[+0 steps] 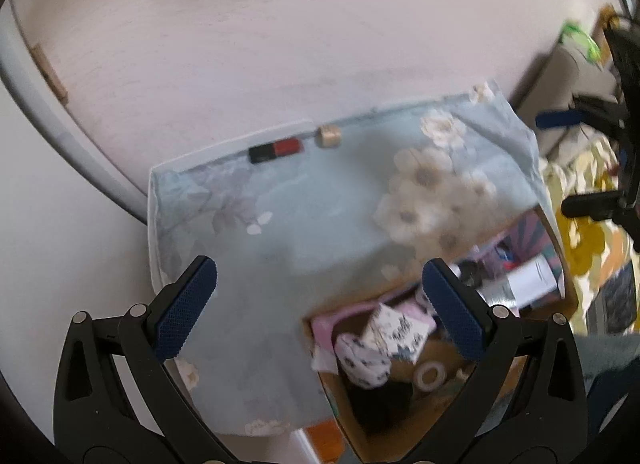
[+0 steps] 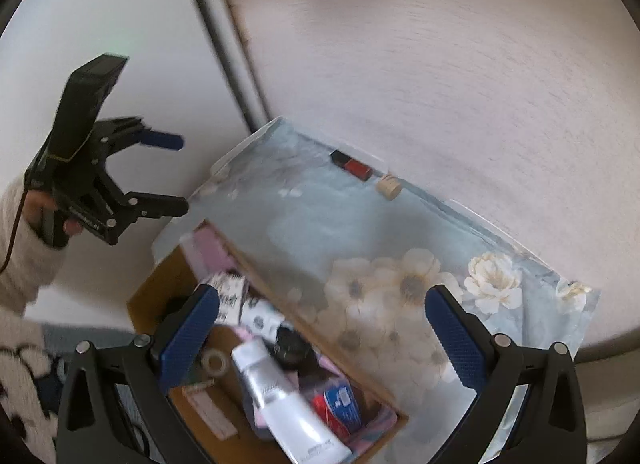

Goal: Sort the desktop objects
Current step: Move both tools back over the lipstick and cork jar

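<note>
Both hand-held grippers, left (image 1: 320, 304) and right (image 2: 322, 328), gape wide and empty; black-and-red block (image 1: 275, 150) lies at the worktop's (image 1: 320, 204) far edge, 12 o'clock of the left one, long axis crosswise; wooden cube (image 1: 329, 136) just beside; neither hand clearly nearer.

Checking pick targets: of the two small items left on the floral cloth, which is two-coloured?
The flat black-and-red block, half black, half red. The other, a beige wooden piece beside it, is one plain colour.

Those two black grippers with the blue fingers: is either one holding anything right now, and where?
Nothing is held. The left gripper and the right gripper are both open, nothing between their fingers.
</note>
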A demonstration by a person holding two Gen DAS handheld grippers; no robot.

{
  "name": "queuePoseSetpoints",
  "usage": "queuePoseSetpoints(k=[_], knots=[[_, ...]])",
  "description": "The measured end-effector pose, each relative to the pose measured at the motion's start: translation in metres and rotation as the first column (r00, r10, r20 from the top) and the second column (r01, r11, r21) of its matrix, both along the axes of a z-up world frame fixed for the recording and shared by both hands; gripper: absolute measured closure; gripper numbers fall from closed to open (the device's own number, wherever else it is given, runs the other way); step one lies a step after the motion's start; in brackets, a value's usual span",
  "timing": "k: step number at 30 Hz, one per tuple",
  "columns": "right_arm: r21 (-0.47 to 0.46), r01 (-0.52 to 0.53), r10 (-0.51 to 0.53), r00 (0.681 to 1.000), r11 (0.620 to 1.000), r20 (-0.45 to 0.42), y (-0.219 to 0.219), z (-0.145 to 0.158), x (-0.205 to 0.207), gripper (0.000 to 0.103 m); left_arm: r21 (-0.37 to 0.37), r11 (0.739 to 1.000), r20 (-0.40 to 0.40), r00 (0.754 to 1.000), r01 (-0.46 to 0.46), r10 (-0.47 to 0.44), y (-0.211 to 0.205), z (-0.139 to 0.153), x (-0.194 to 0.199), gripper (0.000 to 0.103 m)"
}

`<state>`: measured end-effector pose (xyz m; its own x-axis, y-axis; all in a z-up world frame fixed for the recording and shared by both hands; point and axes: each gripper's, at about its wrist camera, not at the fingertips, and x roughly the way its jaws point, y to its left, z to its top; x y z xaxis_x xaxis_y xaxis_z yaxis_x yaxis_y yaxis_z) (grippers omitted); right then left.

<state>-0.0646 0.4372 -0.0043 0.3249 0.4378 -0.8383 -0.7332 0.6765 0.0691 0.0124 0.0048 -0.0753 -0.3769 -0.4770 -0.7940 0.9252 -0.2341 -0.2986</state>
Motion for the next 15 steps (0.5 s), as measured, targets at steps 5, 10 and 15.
queuePoseSetpoints(k=[5, 10, 15], knots=[[-0.03, 0.085, -0.086, 0.996, 0.996, -0.032, 0.02, -0.017, 0.029, 0.0, 0.008, 0.998, -0.04, 0.997, -0.063, 0.064, -0.036, -0.009, 0.01, 0.0], [-0.086, 0.19, -0.193, 0.981, 0.978, -0.027, 0.043, -0.042, 0.069, 0.0, 0.041, 0.994, -0.058, 0.992, -0.106, 0.108, -0.082, -0.029, 0.009, 0.0], [-0.076, 0.359, -0.365, 0.926, 0.93, -0.097, 0.054, -0.089, 0.131, 0.0, 0.086, 0.986, -0.046, 0.989, -0.139, 0.144, -0.135, -0.072, -0.004, 0.001]])
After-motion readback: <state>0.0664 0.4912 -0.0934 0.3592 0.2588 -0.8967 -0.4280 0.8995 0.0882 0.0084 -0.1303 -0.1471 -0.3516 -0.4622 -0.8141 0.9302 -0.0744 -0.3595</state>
